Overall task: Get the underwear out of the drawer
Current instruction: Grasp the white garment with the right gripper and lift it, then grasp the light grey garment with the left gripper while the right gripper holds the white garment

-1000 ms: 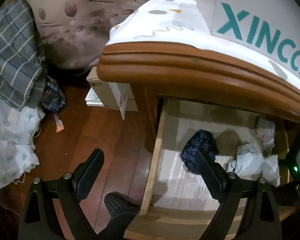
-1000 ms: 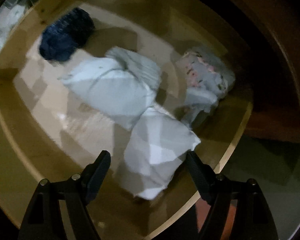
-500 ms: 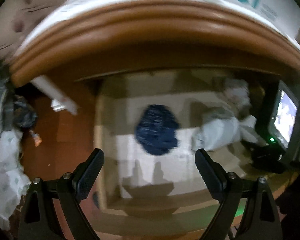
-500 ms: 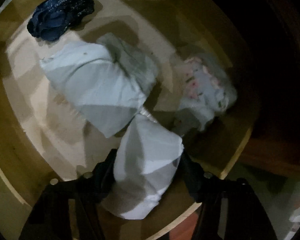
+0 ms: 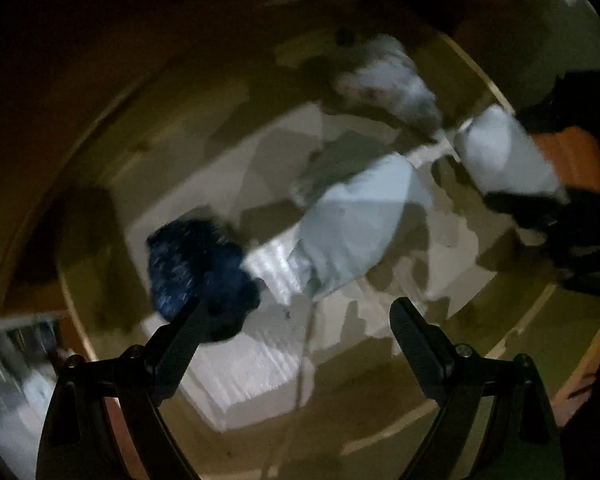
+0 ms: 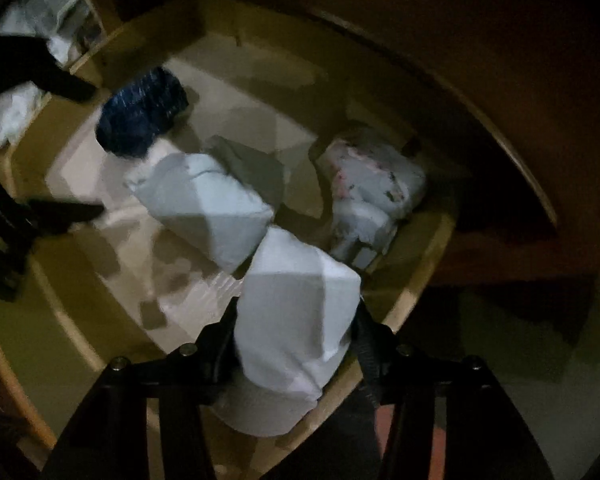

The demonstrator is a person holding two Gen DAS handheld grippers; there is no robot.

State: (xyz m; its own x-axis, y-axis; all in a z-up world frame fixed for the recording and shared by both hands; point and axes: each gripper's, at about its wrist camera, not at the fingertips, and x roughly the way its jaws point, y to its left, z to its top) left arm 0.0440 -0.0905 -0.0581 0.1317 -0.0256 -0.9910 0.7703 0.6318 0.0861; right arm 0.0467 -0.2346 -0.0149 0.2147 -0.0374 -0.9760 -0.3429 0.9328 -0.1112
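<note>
The open wooden drawer (image 5: pixel 500 344) holds several folded pieces of underwear. My right gripper (image 6: pixel 294 322) is shut on a white folded piece (image 6: pixel 296 312) near the drawer's front right corner; the same piece shows in the left wrist view (image 5: pixel 504 152). My left gripper (image 5: pixel 296 320) is open and empty inside the drawer, its left finger beside a dark blue piece (image 5: pixel 198 264), also seen in the right wrist view (image 6: pixel 142 114). A pale blue piece (image 5: pixel 356 224) lies in the middle (image 6: pixel 204 204). A floral piece (image 6: pixel 376 180) sits at the back right (image 5: pixel 388 80).
The drawer's bottom has a pale liner (image 6: pixel 112 232). The dark cabinet body overhangs the back of the drawer (image 6: pixel 500 80). Wooden floor (image 5: pixel 568 160) shows outside the drawer's front rim. The left gripper's fingers (image 6: pixel 60 216) appear at the left in the right wrist view.
My left gripper has moved down into the drawer, close to the dark blue piece. My right gripper has closed on the white piece and keeps hold of it.
</note>
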